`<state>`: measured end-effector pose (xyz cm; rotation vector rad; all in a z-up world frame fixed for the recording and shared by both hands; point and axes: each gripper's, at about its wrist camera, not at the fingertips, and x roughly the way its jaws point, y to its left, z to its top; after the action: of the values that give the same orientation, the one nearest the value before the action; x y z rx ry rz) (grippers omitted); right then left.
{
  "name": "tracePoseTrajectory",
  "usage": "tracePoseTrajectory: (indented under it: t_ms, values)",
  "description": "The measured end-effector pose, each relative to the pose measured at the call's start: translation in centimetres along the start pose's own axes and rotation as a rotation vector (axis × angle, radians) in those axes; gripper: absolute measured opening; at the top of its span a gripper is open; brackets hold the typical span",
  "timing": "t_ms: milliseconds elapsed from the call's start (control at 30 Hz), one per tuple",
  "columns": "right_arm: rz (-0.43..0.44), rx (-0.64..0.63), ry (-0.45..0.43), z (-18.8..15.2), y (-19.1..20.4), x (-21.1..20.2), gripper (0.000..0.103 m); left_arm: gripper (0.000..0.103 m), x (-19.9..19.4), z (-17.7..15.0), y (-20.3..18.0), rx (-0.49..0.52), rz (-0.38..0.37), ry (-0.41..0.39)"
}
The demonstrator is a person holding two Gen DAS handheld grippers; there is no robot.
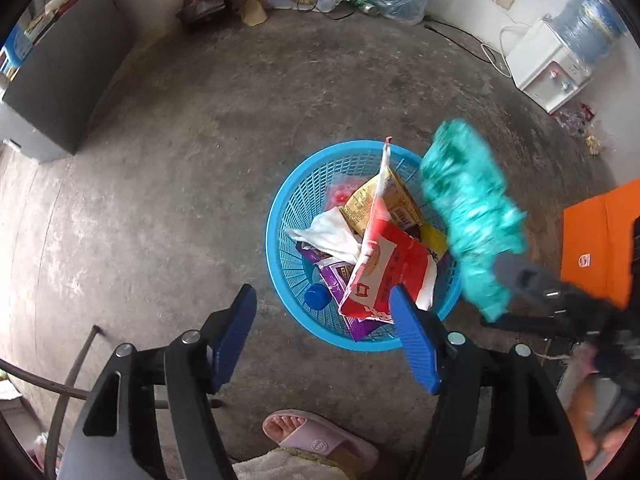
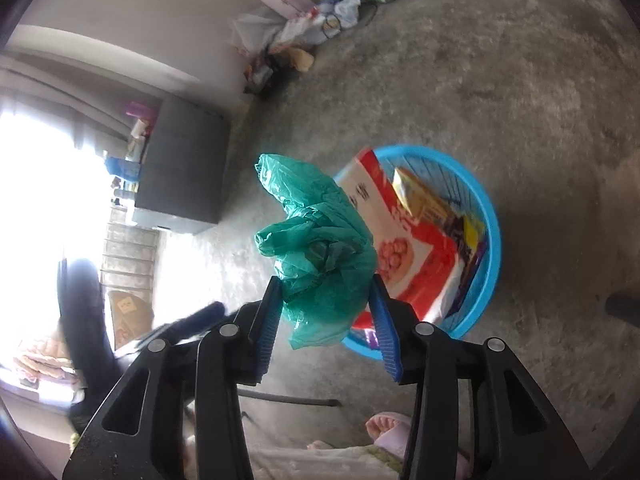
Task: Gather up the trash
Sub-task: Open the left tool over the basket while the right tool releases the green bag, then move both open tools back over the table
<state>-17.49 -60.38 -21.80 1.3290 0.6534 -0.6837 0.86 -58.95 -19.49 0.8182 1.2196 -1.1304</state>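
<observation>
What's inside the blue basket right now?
In the blue basket: a red-and-white packet on top, a yellow wrapper, white tissue, purple wrapper, blue cap. Anything beneath the pile is covered.

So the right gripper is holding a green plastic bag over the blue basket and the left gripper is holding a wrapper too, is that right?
Not quite: the left gripper is open and holds nothing, as the left wrist view shows. The right gripper does hold the green plastic bag by the blue basket.
</observation>
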Motion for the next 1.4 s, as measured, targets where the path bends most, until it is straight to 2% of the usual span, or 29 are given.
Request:
tracePoseTrajectory:
  t_ms: [67, 133, 200, 333, 467, 567, 633, 733, 800, 933, 1033, 1133, 1400]
  values:
    - [-0.066, 0.038, 0.102, -0.3, -1.6, 3.8, 0.046, 0.072, -0.9, -0.1, 1.6, -0.056, 0.0, -0.007]
    - [-0.123, 0.039, 0.15, -0.8, -2.4, 5.9, 0.046, 0.072, -2.1, -0.2, 2.3, -0.088, 0.02, -0.027]
    - [-0.133, 0.041, 0.156, -1.1, -2.6, 6.2, 0.048, 0.073, -4.0, -0.4, 3.3, -0.097, 0.033, -0.061]
    - [-0.141, -0.009, 0.113, -1.0, -1.9, 5.2, 0.051, 0.075, -8.2, -1.2, 5.2, -0.111, 0.031, -0.155]
    - [-0.195, -0.075, 0.129, -0.7, -1.2, 6.6, 0.051, 0.077, -12.4, -4.0, 7.0, -0.13, 0.013, -0.227]
    - [-0.278, -0.135, 0.213, -0.7, -1.1, 10.2, 0.036, 0.077, -14.5, -6.0, 8.3, -0.146, 0.002, -0.255]
    - [-0.34, -0.132, 0.282, -0.8, -2.0, 13.0, 0.032, 0.077, -15.9, -7.9, 9.2, -0.167, -0.002, -0.27]
    - [-0.45, -0.132, 0.33, -0.8, -3.6, 16.3, 0.031, 0.077, -17.6, -10.4, 10.6, -0.215, 0.004, -0.293]
    - [-0.472, -0.121, 0.343, -0.5, -4.2, 17.3, 0.032, 0.077, -18.5, -12.0, 11.6, -0.251, 0.025, -0.31]
    - [-0.589, -0.157, 0.392, -0.2, -4.8, 19.1, 0.034, 0.077, -19.6, -14.2, 13.6, -0.315, 0.045, -0.312]
    - [-0.627, -0.154, 0.391, -0.3, -5.2, 19.2, 0.041, 0.077, -20.2, -15.6, 14.7, -0.35, 0.051, -0.314]
    - [-0.644, -0.156, 0.377, -0.3, -5.2, 18.1, 0.041, 0.077, -21.1, -16.6, 15.2, -0.373, 0.058, -0.335]
    - [-0.485, -0.163, 0.192, -1.5, -2.8, 8.8, 0.05, 0.077, -23.6, -18.9, 15.1, -0.383, 0.072, -0.404]
